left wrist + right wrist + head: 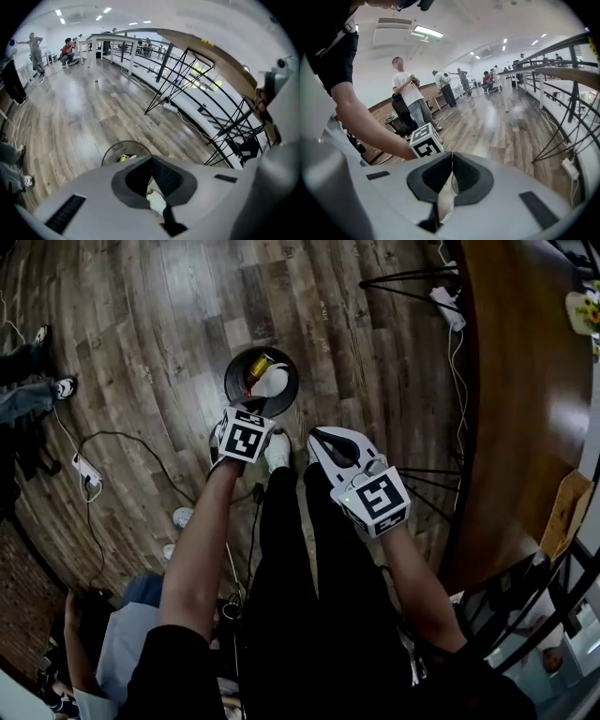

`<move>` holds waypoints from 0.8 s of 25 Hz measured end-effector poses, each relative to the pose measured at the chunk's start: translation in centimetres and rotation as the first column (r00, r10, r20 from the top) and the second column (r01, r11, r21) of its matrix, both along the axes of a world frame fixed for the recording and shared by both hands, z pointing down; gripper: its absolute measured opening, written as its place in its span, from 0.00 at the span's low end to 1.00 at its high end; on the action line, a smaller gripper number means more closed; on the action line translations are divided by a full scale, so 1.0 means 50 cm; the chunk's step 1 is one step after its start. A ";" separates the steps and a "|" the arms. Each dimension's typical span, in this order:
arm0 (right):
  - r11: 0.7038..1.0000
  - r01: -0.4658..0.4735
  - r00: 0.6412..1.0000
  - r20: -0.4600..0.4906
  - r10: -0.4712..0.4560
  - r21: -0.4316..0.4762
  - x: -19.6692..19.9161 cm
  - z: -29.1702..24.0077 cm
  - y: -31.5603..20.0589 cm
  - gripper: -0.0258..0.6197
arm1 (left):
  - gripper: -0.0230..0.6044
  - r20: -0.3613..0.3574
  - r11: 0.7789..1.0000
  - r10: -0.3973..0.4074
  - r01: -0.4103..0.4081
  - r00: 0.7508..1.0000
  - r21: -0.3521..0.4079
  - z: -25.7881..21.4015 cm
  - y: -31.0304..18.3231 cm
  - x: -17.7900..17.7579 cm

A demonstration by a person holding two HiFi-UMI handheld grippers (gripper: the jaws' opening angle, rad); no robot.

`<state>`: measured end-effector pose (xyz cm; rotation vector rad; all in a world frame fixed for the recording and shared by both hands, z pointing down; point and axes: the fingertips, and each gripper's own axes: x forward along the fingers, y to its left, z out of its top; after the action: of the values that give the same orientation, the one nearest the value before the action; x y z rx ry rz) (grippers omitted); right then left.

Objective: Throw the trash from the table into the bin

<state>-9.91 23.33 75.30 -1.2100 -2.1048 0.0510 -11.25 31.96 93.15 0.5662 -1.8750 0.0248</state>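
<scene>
A round black bin [261,381] stands on the wooden floor, with yellow and white trash [265,377] inside. My left gripper [246,427] hangs just on my side of it, pointing steeply down, its tips hidden under its marker cube. In the left gripper view its jaws meet, the gripper [151,161] is shut with nothing held, and the bin [112,151] shows just past them. My right gripper [319,437] is held beside it over my legs, jaws together. In the right gripper view that gripper [451,164] looks shut; a pale sliver shows behind the tips, unclear what.
The brown table [525,409] with black metal legs [412,279] runs along the right. Power strips and cables lie on the floor [86,470] [448,307]. Someone's feet [37,381] are at the left. Several people [410,101] stand farther off.
</scene>
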 end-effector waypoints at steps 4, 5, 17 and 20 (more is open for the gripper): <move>0.998 -0.050 0.999 0.001 0.050 -0.022 0.011 -0.095 -0.030 0.06 | 0.06 0.061 0.998 -0.037 0.033 0.997 0.056 -0.153 -0.021 0.010; 0.998 -0.055 0.998 0.010 0.056 -0.025 0.009 -0.118 -0.034 0.06 | 0.06 0.083 0.997 -0.046 0.040 0.995 0.067 -0.191 -0.023 0.006; 0.992 -0.046 0.992 0.109 0.059 -0.119 0.026 -0.388 -0.046 0.06 | 0.06 0.334 0.986 -0.133 0.090 0.933 0.141 -0.601 -0.060 0.028; 0.990 -0.018 0.987 0.153 0.039 -0.139 0.034 -0.464 -0.037 0.06 | 0.05 0.375 0.977 -0.183 0.127 0.909 0.169 -0.695 -0.053 0.049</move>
<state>-8.22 21.46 52.09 -1.3012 -2.2858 0.1193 -8.80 29.31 58.42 0.5330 -2.3216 -0.1096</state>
